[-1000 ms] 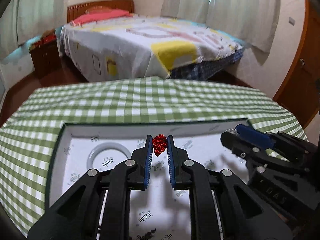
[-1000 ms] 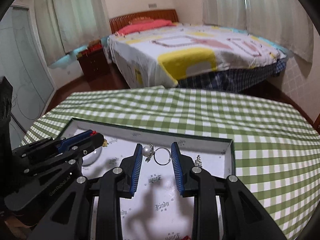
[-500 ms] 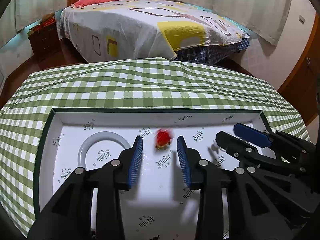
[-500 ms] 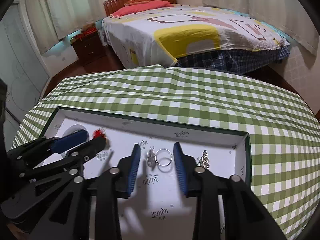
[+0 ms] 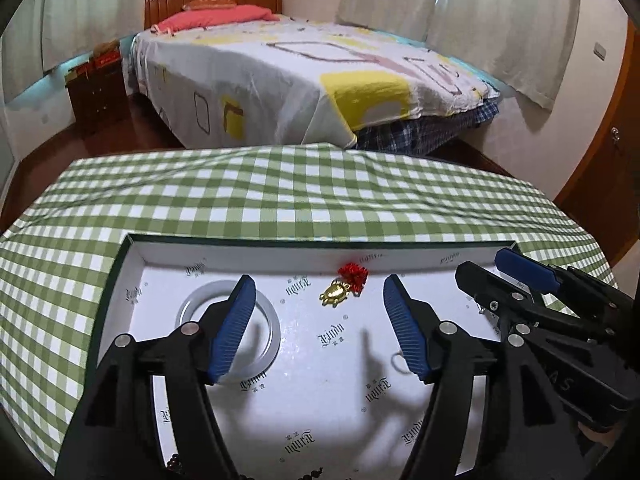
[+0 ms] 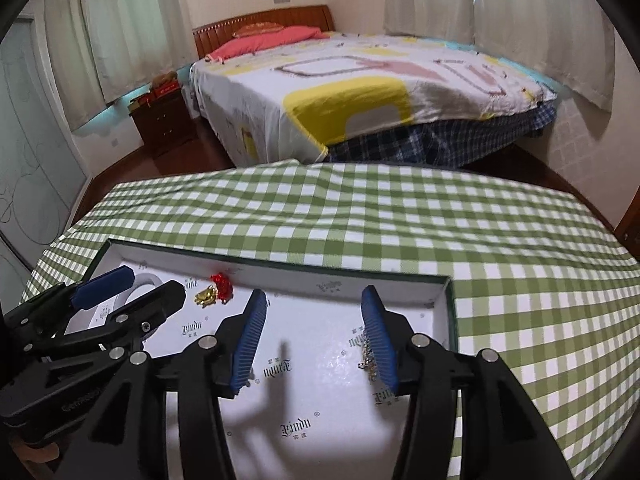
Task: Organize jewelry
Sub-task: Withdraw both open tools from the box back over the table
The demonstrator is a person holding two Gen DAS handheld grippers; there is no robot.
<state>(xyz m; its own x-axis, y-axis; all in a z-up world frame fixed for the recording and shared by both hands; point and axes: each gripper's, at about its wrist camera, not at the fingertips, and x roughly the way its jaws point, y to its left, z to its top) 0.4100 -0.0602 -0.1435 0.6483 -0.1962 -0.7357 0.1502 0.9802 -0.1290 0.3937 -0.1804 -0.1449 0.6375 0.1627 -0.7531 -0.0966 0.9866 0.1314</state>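
Left tool (image 5: pixel 318 304) wide open, empty, right tool (image 6: pixel 312 320) wide open, empty, gold charm (image 5: pixel 335 293) lying in tray (image 5: pixel 400 266)

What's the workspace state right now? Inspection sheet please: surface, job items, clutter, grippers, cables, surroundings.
Surface: green-and-white checked tablecloth, wrinkled; on it an open shallow box with white printed lining.
Job's things: gold charm with red knot lying in the box near its far wall; white bangle ring at the box's left; small silver chain piece beside the right gripper's finger; dark beads at the near edge.
Clutter: nothing seen.
Grippers: left gripper open, empty; right gripper open, empty; both over the box.
Cables: nothing seen.
Surroundings: bed with patterned cover, wooden nightstand, curtains.
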